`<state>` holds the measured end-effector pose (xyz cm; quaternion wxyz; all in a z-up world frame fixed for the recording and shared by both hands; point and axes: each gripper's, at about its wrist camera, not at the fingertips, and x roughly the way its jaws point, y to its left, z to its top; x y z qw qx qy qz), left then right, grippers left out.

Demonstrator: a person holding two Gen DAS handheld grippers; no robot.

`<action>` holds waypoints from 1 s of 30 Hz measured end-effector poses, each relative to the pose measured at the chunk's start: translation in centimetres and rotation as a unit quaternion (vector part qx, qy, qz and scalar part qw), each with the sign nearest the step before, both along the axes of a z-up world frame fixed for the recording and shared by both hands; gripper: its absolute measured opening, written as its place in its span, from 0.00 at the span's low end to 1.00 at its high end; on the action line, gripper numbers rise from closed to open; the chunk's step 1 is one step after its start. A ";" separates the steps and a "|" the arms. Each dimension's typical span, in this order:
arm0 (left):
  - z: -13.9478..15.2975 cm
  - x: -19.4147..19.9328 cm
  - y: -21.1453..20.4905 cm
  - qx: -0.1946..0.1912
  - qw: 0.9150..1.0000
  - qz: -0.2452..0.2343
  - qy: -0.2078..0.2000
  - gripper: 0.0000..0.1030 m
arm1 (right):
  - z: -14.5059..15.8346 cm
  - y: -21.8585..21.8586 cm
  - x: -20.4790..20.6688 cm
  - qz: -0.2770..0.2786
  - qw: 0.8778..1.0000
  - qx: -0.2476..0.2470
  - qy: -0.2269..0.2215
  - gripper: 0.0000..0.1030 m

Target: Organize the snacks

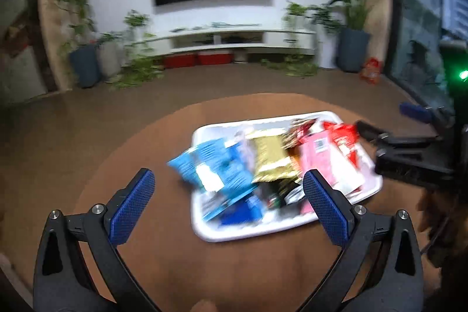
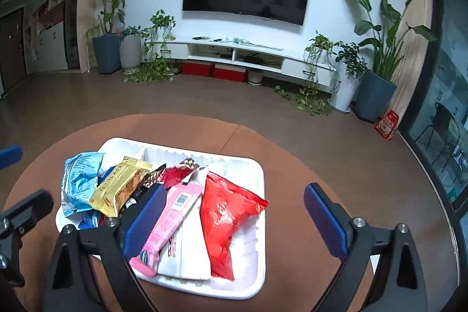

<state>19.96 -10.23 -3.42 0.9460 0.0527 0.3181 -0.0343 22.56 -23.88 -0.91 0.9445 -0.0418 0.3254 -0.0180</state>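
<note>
We have a white tray [image 2: 257,227] on the round brown worktop [image 2: 307,160], heaped with snack packets lying across one another. From the right wrist view: a red pouch [image 2: 225,212] at the right of the heap, a pink packet [image 2: 172,215] beside it overlying a white packet [image 2: 190,250], a gold packet [image 2: 120,186] and a light-blue pouch [image 2: 79,183] at the left, and a dark foil wrapper, partly buried, toward the far side. Both tongs are wide open and hold nothing. The left tongs [image 1: 228,183] hover near the tray's near-left part, over the blue packets; that view is motion-blurred, so finer contact cannot be read. The right tongs [image 2: 234,201] straddle the red pouch and pink packet from the near side, with the left pad low against the pink packet's edge; we cannot tell if it touches. Handling judgement: all items look light, soft film pouches, probably air-puffed, with crushable contents. The film looks glossy, hence likely slippery against the pads, and will buckle under a hard squeeze. We would grip the red pouch across its narrow near end or at the crimped seam, where the film is flat and doubled, rather than across the inflated belly. The pink packet looks flatter and stiffer; pinching it mid-length across the short width should do. Overlaps mean a lifted packet may drag its neighbour.
</note>
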 end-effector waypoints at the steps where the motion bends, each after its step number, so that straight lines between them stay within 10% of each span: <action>1: -0.1 -1.2 0.1 0.020 0.999 0.033 -0.005 1.00 | 0.0 0.0 -0.7 -0.002 1.000 0.001 -0.001 0.95; 19: -1.9 -15.1 2.6 -0.031 0.998 0.037 0.050 1.00 | -1.2 2.2 -16.7 -0.046 0.997 0.043 -0.035 1.00; 30: -0.1 -18.5 1.5 -0.034 0.998 0.029 0.043 1.00 | -1.9 2.3 -19.7 -0.062 0.997 0.042 -0.032 1.00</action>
